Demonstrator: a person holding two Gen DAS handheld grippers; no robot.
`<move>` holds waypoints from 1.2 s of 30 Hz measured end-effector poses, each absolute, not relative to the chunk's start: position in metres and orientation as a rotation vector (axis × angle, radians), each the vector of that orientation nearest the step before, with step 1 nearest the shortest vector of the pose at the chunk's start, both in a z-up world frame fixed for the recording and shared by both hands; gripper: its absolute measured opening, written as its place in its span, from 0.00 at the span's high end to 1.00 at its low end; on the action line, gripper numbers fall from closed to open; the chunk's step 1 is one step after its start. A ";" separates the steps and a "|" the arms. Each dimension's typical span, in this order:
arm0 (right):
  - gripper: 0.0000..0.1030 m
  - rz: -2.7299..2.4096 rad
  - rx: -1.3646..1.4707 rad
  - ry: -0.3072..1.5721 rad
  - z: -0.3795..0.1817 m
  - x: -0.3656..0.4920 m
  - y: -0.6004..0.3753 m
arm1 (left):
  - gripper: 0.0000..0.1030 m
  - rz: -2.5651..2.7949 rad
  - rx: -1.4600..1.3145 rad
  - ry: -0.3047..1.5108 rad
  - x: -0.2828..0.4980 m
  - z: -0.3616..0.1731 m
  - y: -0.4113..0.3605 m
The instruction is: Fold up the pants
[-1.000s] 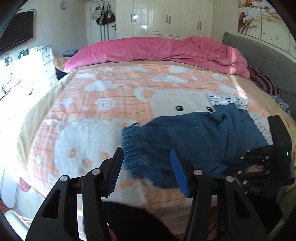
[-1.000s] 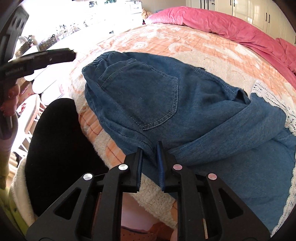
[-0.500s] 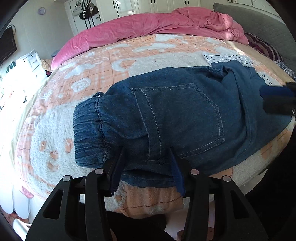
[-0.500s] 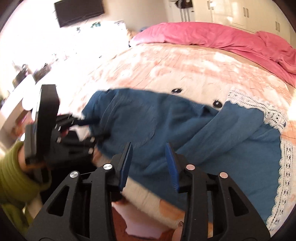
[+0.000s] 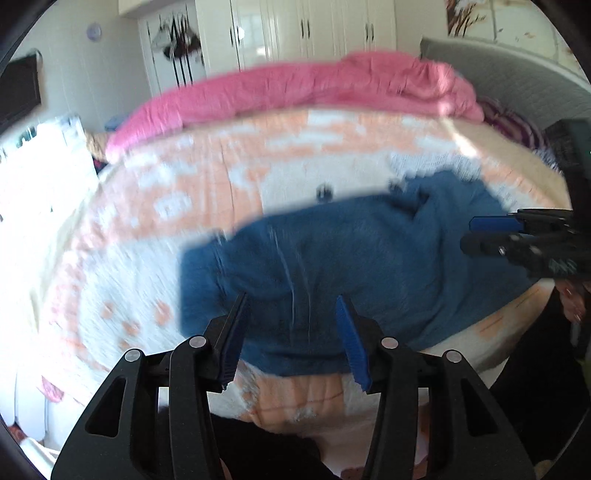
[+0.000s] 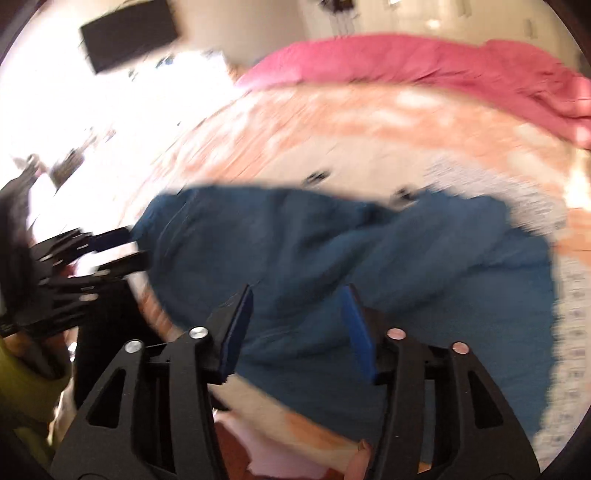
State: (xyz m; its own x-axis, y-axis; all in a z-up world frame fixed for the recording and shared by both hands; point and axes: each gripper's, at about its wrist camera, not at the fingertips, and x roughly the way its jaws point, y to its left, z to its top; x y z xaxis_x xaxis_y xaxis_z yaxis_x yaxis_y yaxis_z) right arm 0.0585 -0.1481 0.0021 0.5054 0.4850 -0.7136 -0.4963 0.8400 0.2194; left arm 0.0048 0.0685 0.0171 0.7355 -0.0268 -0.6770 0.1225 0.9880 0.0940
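Note:
Blue denim pants (image 5: 351, 266) lie rumpled on the near part of a bed, with white lace trim at the leg end (image 6: 576, 332). Both views are motion-blurred. My left gripper (image 5: 291, 339) is open and empty, raised just off the near waistband end of the pants. My right gripper (image 6: 299, 332) is open and empty over the near edge of the pants (image 6: 332, 266). The right gripper also shows at the right edge of the left wrist view (image 5: 517, 240), and the left gripper at the left edge of the right wrist view (image 6: 85, 258).
The bed has an orange and white fleece blanket (image 5: 221, 184) with a bear face. A pink duvet (image 5: 295, 88) is bunched along the far side. White wardrobes (image 5: 314, 33) stand behind it, a grey headboard (image 5: 517, 77) at right, a dark TV (image 6: 129, 33) at left.
My right gripper went from shut on the pants' near edge to open and drew back. My left gripper dipped down onto the waistband, stayed open, then lifted back off.

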 end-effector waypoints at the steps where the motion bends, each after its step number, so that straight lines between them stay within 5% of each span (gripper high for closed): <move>1: 0.57 0.557 -0.003 0.842 0.006 0.062 -0.160 | 0.51 -0.093 0.132 0.716 0.002 0.026 0.067; 3: 0.56 0.483 0.022 0.824 0.011 0.071 -0.180 | 0.45 -0.142 0.119 0.693 0.003 0.038 0.058; 16: 0.41 0.288 0.006 0.842 0.014 0.133 -0.231 | 0.45 -0.439 0.084 0.921 0.075 -0.019 -0.042; 20: 0.40 0.294 -0.023 0.865 0.012 0.154 -0.220 | 0.68 -0.498 0.006 1.008 0.091 -0.037 -0.050; 24: 0.40 0.293 -0.074 0.907 0.007 0.185 -0.196 | 0.79 -0.541 0.010 0.968 0.088 -0.051 -0.060; 36: 0.42 0.112 -0.202 1.097 -0.052 0.289 -0.134 | 0.78 -0.641 -0.015 0.880 0.066 -0.063 -0.055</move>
